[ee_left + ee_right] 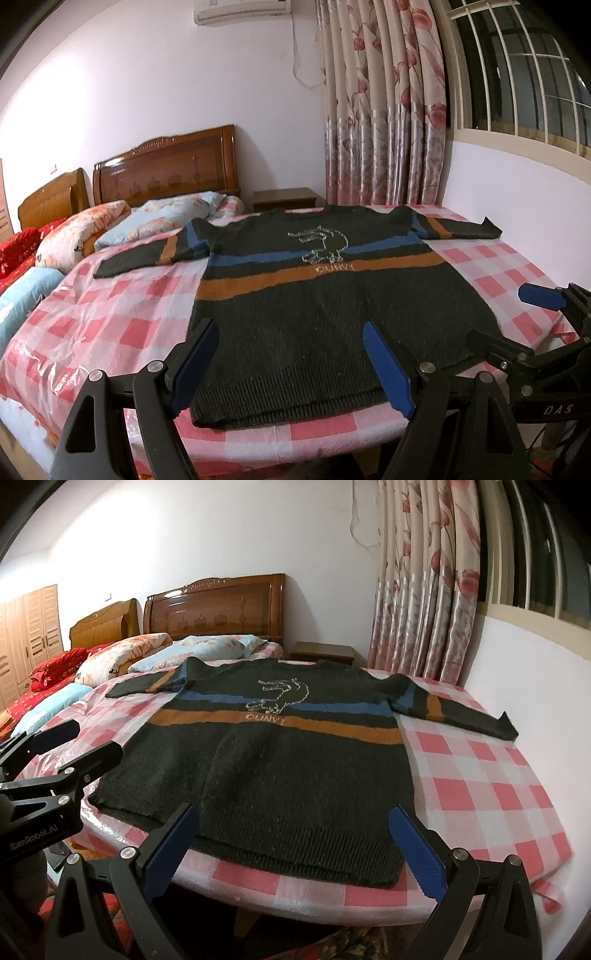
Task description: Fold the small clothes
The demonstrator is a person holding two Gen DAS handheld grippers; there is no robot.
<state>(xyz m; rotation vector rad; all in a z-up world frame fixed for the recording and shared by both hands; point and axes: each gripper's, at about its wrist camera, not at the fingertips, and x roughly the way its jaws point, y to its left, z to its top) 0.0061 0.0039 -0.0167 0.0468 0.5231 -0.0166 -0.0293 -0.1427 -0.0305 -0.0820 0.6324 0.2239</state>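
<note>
From the left wrist camera, the dark sweater point(314, 306) lies flat and spread on the pink checked sheet point(491, 273), sleeves out to both sides; the left gripper point(291, 365) hangs over its hem, fingers wide apart, holding nothing. From the right wrist camera, the right gripper point(295, 849) likewise gapes empty above the hem; pillows point(155, 653) lie beyond.

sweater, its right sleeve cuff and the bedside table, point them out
sweater point(314, 314), left wrist view, plain body below stripes
right sleeve cuff point(508, 727), right wrist view, sleeve end
bedside table point(284, 197), left wrist view, top
</note>
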